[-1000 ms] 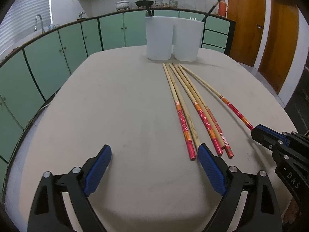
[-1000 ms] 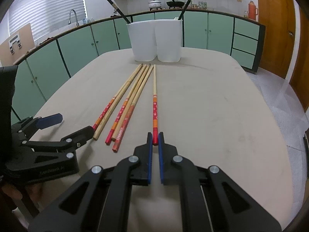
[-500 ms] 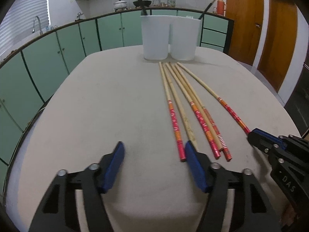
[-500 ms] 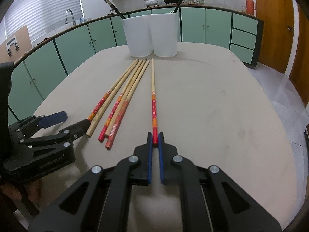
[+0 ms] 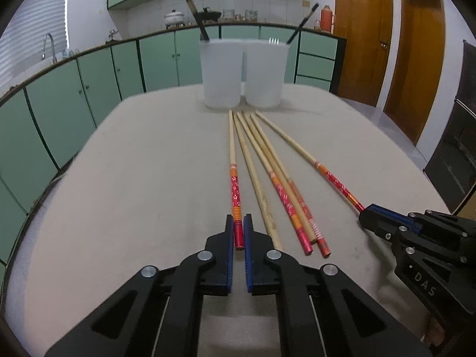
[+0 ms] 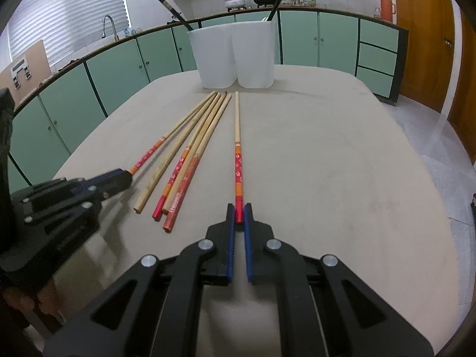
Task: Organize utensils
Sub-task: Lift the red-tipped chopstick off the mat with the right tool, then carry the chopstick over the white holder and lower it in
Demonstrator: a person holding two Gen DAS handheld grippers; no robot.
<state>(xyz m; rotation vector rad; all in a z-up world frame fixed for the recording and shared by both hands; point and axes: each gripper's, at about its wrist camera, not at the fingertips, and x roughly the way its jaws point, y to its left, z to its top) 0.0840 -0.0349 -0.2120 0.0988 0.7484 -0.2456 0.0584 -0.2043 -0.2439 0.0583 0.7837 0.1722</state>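
Several long bamboo chopsticks with red patterned ends lie fanned out on the beige table [image 5: 134, 193]. My left gripper [image 5: 238, 223] is shut on the red end of the leftmost chopstick [image 5: 234, 184]. My right gripper [image 6: 239, 208] is shut on the red end of the rightmost chopstick [image 6: 238, 163], which lies apart from the others. Each gripper shows in the other's view: the right gripper [image 5: 364, 212] and the left gripper [image 6: 128, 175]. Three loose chopsticks [image 5: 285, 196] lie between the two held ones. Two white holders [image 5: 221, 74] [image 5: 264, 74] stand at the far ends.
Dark chopsticks [image 5: 195, 12] lean out of the holders, and fork tines [image 5: 273, 40] show in the right one. Green cabinets [image 5: 89, 95] curve behind the table, wooden doors [image 5: 363, 35] stand at the right. A hand [image 6: 17, 300] holds the left gripper.
The left gripper's jaws went from wide open to shut on the leftmost chopstick's red end, after shifting a little forward. The right gripper kept its hold and place.
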